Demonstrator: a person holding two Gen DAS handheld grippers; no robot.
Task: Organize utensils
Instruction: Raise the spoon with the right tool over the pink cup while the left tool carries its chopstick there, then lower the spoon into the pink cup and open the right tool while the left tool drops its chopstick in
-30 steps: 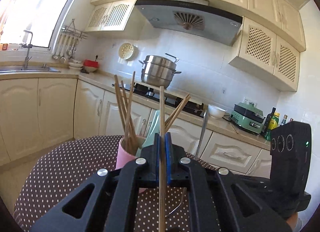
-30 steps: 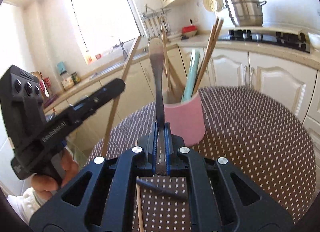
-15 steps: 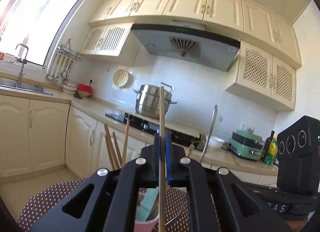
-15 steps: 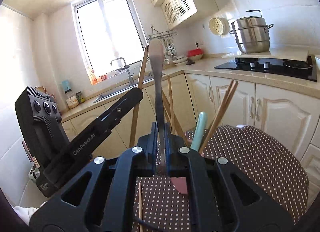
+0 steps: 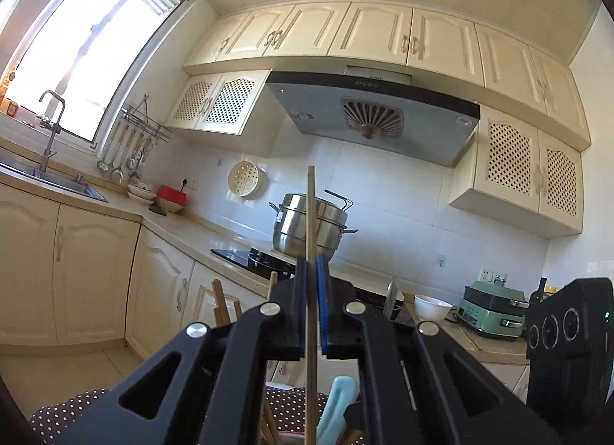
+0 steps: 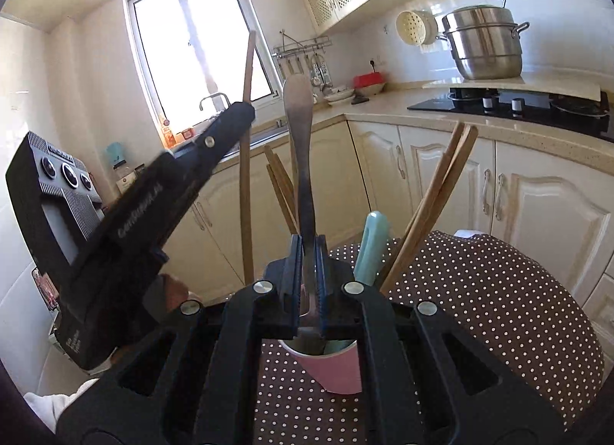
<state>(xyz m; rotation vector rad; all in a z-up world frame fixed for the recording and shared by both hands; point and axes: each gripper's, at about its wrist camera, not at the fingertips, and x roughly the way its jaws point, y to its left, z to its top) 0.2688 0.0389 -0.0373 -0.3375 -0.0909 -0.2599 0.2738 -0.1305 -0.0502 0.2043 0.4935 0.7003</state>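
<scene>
My left gripper (image 5: 311, 272) is shut on a wooden chopstick (image 5: 311, 214) that stands upright through its pads. My right gripper (image 6: 308, 253) is shut on a metal utensil (image 6: 301, 130), handle end up, whose lower part dips into the mouth of the pink cup (image 6: 337, 368) right under the fingers. The cup holds several wooden chopsticks (image 6: 429, 199) and a teal-handled utensil (image 6: 370, 249). In the right wrist view the left gripper (image 6: 245, 111) comes in from the left, its chopstick (image 6: 245, 195) hanging beside the cup. The cup's rim is hidden in the left wrist view.
The cup stands on a round table with a brown polka-dot cloth (image 6: 499, 310). Behind run cream cabinets, a hob with a steel pot (image 6: 483, 45), a sink (image 5: 57, 180), a white bowl (image 5: 431, 305) and a green appliance (image 5: 493, 314). A hand and white sleeve (image 6: 57, 402) show lower left.
Both grippers have risen and moved over the pink cup, which now sits right beneath them. The left view has tilted upward. Both still hold their utensils.
</scene>
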